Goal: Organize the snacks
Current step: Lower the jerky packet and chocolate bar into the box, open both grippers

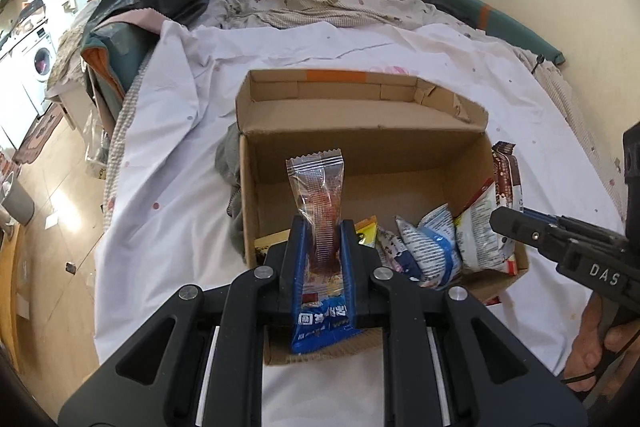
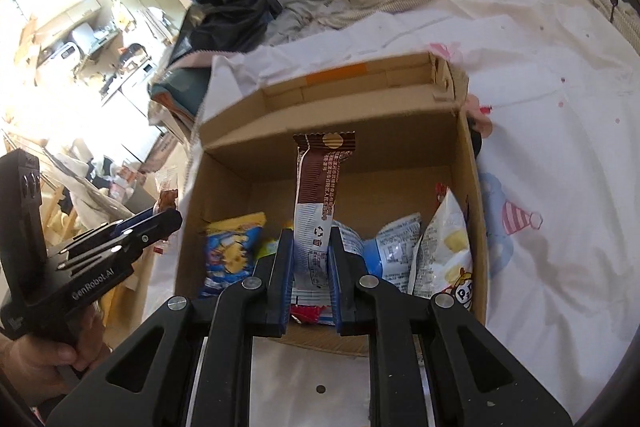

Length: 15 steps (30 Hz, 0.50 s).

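Lay broad and white beneath everything: bed [image 1: 168, 131]. Sat open on the bed: box [image 1: 360, 163], bags [image 2: 400, 251] heaped along its near wall. Hovered over the box's near edge, fingers clamped narrow on a clear red-and-blue stick [image 1: 318, 203] standing upright: left gripper [image 1: 323, 235]. Hung above the same edge, fingers pinched on a brown-and-white bar [image 2: 318, 203], also upright: right gripper [image 2: 311, 243].

left gripper [image 1: 323, 227]: black, blue pads | right gripper [image 2: 311, 239]: black (silver screws) | bare-skinned hands
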### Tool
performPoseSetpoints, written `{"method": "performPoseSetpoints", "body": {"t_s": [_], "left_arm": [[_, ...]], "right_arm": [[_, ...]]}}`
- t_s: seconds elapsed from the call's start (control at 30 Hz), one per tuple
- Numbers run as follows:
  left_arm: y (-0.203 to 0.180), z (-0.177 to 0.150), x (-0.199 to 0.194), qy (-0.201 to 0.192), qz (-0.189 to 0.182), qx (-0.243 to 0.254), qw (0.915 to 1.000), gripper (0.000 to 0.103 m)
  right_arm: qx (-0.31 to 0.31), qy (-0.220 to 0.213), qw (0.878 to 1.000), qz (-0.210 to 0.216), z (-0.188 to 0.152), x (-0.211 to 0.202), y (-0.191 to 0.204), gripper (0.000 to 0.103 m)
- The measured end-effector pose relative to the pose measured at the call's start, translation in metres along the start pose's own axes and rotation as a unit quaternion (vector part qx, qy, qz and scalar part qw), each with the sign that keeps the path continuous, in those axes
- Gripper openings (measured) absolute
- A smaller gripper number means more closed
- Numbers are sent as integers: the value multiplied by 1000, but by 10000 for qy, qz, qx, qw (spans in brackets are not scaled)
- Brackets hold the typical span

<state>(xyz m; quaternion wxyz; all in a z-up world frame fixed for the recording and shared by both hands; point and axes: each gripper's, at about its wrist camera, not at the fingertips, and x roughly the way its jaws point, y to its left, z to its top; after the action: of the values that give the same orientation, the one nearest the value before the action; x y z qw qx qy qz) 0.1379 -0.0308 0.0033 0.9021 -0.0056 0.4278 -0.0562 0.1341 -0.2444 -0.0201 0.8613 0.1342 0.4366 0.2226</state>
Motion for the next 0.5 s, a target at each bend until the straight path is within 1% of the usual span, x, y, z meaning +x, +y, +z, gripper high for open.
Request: {"method": "performPoseSetpoints", "body": {"t_s": [0.07,0.13,0.23,0.33,0.4,0.5], "left_arm": [[1,-2,12,98,46,-6,9999,13],[4,0,18,155,-2,-55,9999,13],[7,2,23,146,-22,-120,9998,13],[8,2,25,160,-131,-222,9995,13],[6,2,24,121,-178,-195,9996,14],[2,2,22,39,-146,-66,9999,14]], "right_arm": [[73,107,9999,-38,-3,8,-4,16],[160,246,9996,-55,-6,17,-7,16],[282,406,9988,-62,-8,26,-12,16],[420,504,9978,-24,-9,33,-17,16],[476,585,9972,-4,-10,37,-20,16],[498,662,9966,-4,-10,41,-21,17]]}}
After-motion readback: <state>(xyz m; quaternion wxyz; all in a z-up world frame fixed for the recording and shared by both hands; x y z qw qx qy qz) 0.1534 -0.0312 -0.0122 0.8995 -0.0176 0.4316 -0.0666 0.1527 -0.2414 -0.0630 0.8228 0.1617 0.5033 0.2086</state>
